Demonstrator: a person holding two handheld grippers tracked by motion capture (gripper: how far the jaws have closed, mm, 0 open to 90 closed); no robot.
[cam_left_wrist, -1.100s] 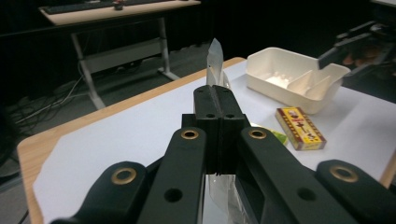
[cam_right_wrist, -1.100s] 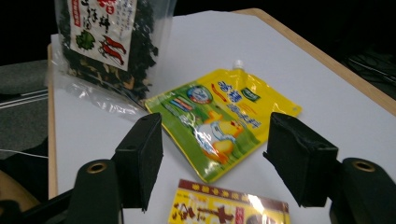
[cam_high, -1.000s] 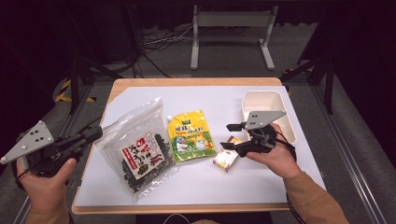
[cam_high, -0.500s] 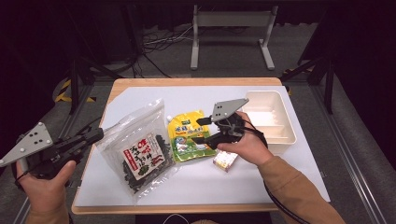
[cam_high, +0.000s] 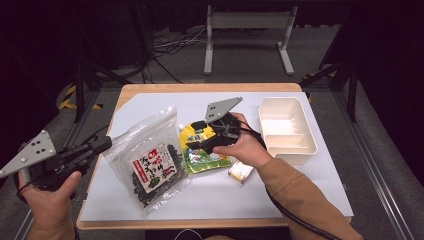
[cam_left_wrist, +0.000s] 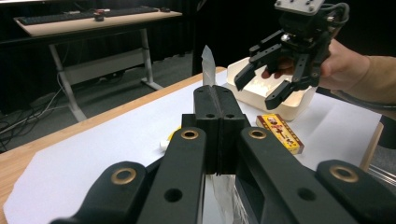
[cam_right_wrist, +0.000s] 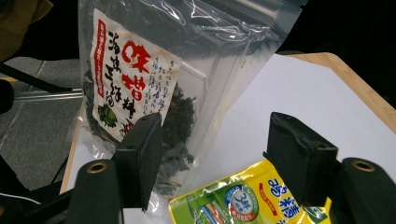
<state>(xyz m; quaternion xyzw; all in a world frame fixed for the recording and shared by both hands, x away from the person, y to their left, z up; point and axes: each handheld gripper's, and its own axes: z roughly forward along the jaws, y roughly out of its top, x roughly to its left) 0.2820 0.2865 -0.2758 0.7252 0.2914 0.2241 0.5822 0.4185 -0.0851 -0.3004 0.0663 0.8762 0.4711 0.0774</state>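
We see the clear seaweed bag (cam_high: 150, 162) lying at the table's left, its upper corner pinched between the fully closed jaws of the left gripper (cam_high: 107, 143). Just beside it lies the yellow-green packet (cam_high: 202, 155), over which the right gripper (cam_high: 198, 136) hovers with jaws wide apart, empty. A small yellow box (cam_high: 240, 171) and a white compartment tray (cam_high: 287, 130) lie to the right.

Clear seaweed bag (cam_high: 150, 160) lies beside yellow-green packet (cam_high: 202, 150) on white table (cam_high: 300, 185).
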